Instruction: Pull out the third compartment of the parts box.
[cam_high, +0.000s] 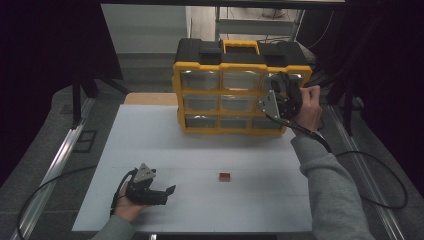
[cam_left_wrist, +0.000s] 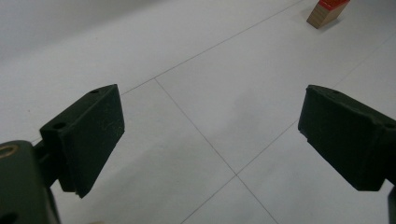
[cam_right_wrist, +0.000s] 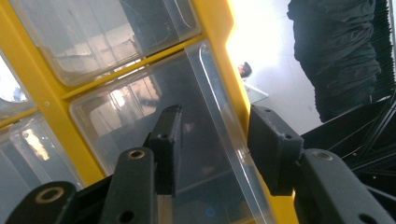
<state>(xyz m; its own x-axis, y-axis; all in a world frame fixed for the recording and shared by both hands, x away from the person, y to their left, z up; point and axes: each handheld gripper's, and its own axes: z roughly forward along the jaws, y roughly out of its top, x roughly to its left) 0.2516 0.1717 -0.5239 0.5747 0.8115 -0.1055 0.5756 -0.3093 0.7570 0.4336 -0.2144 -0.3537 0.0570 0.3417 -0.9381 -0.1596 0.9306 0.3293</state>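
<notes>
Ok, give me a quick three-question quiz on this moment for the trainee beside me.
1. True or false: the left gripper holds the small red-topped block.
2. At which drawer column of the yellow cabinet is the right gripper? A left, B middle, C right.
3. How many clear drawers does the cabinet's front show?

Key
1. False: its jaws stand open over the white table, with the block lying apart from it.
2. C
3. Nine
</notes>
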